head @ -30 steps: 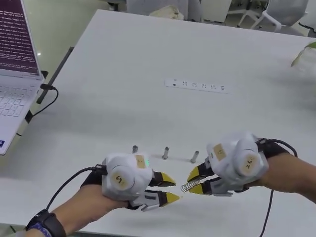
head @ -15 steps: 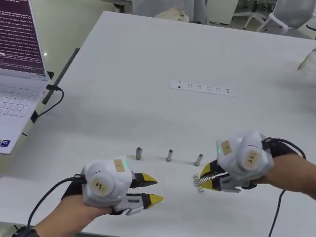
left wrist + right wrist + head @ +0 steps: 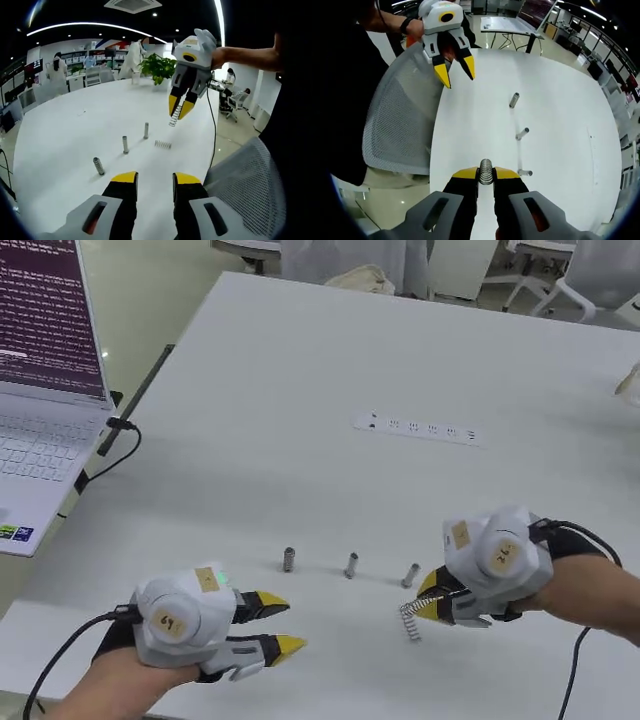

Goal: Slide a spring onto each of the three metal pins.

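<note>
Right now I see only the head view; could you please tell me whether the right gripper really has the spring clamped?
Observer: Yes. In the right gripper view, the right gripper is shut on the spring, which sits end-on between its jaws.
Operator: Thank you. Is there another spring anywhere?
Observer: Yes. The left gripper view shows a second spring lying flat on the table, beside the end pin nearest the right gripper and not touching it.
</note>
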The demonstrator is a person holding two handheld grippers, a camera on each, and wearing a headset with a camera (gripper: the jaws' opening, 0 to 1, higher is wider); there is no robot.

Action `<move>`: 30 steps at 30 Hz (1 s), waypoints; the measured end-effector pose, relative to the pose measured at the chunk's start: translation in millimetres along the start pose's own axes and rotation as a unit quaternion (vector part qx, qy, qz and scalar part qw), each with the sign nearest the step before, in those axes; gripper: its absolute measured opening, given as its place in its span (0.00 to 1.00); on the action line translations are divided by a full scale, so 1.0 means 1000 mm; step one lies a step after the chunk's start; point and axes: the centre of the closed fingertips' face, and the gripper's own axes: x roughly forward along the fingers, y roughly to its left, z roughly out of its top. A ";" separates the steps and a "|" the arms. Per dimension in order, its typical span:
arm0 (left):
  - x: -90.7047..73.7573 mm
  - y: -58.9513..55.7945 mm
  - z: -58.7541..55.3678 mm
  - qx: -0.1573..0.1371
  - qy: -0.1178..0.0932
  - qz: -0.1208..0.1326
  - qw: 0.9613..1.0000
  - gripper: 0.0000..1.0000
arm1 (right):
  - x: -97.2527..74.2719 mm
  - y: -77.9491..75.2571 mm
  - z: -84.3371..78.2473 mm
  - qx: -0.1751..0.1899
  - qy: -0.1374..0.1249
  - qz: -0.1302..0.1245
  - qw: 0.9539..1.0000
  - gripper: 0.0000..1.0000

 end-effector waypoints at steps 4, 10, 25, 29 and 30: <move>-0.008 0.009 -0.005 -0.008 0.000 0.016 1.000 0.24 | 0.004 -0.006 0.001 0.005 0.002 0.001 1.000 0.08; -0.020 0.019 -0.013 -0.018 0.000 0.035 0.999 0.26 | 0.009 -0.015 0.003 0.006 0.012 0.005 1.000 0.08; -0.042 0.037 -0.021 -0.045 -0.010 0.078 0.996 0.34 | 0.023 -0.046 0.018 -0.013 0.031 0.009 0.999 0.08; -0.046 0.040 -0.022 -0.048 -0.014 0.085 0.995 0.38 | 0.027 -0.050 0.022 -0.018 0.035 0.012 0.999 0.08; -0.048 0.040 -0.023 -0.049 -0.015 0.086 0.995 0.38 | 0.028 -0.051 0.023 -0.018 0.036 0.013 0.999 0.08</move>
